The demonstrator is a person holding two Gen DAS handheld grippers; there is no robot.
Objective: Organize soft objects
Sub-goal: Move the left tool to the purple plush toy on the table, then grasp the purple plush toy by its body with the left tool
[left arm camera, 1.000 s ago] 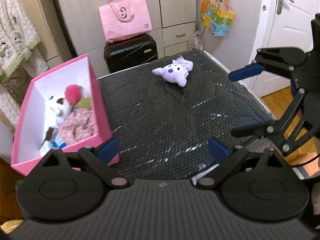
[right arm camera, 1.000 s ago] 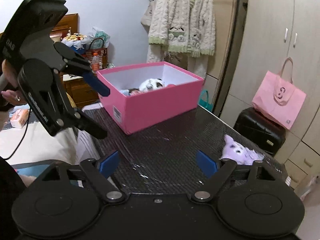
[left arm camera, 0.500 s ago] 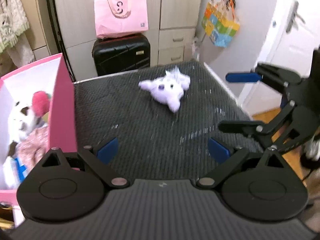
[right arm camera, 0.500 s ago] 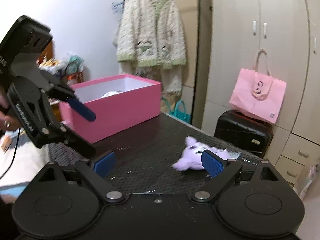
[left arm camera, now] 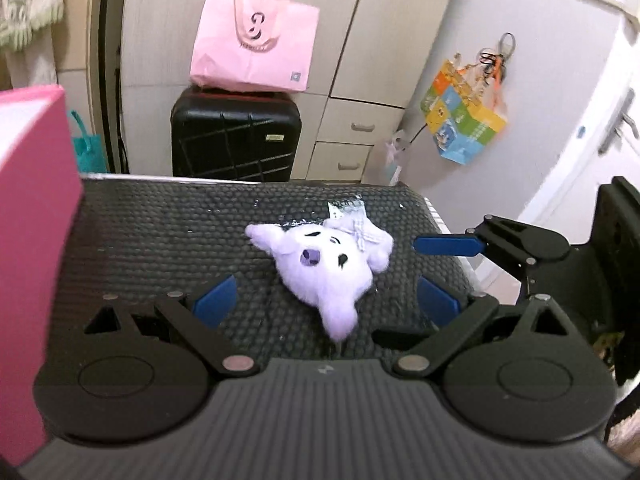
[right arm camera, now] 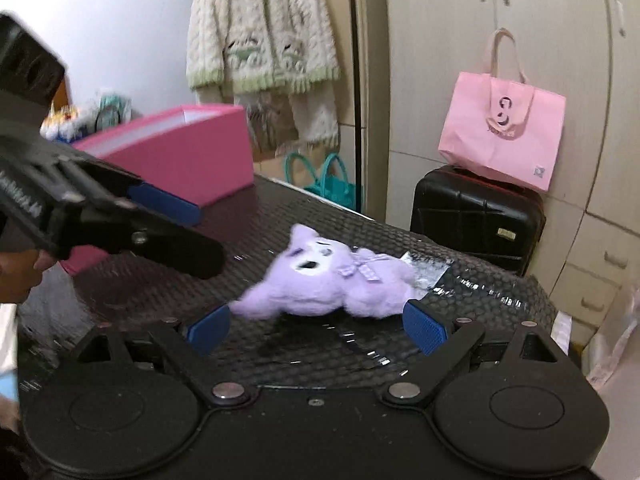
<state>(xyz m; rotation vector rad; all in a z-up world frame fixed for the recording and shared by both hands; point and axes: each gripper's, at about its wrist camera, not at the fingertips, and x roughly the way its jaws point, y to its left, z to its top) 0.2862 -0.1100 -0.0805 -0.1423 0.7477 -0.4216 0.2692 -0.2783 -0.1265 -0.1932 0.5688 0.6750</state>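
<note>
A purple plush toy [left arm camera: 324,268] with a checked bow lies on the dark woven tabletop [left arm camera: 160,232]. My left gripper [left arm camera: 326,300] is open, its blue pads on either side of the toy's lower end. The right gripper [right arm camera: 316,324] is open too, just in front of the plush toy [right arm camera: 320,284], which lies between its pads. The pink box [left arm camera: 28,208] stands at the table's left; its inside is hidden from here. In the left wrist view the right gripper [left arm camera: 444,272] reaches in from the right. The left gripper [right arm camera: 168,220] shows at the left of the right wrist view.
A black suitcase [left arm camera: 236,136] with a pink tote bag [left arm camera: 256,48] on top stands behind the table, against cream cabinets. A colourful bag [left arm camera: 464,120] hangs on the wall at right. A knitted cardigan [right arm camera: 260,40] hangs beside the pink box [right arm camera: 180,152]. A person's hand [right arm camera: 16,276] holds the left gripper.
Both grippers have moved in toward the purple plush, which now lies between their open pads. The pink box has slid to the left edge of the left wrist view.
</note>
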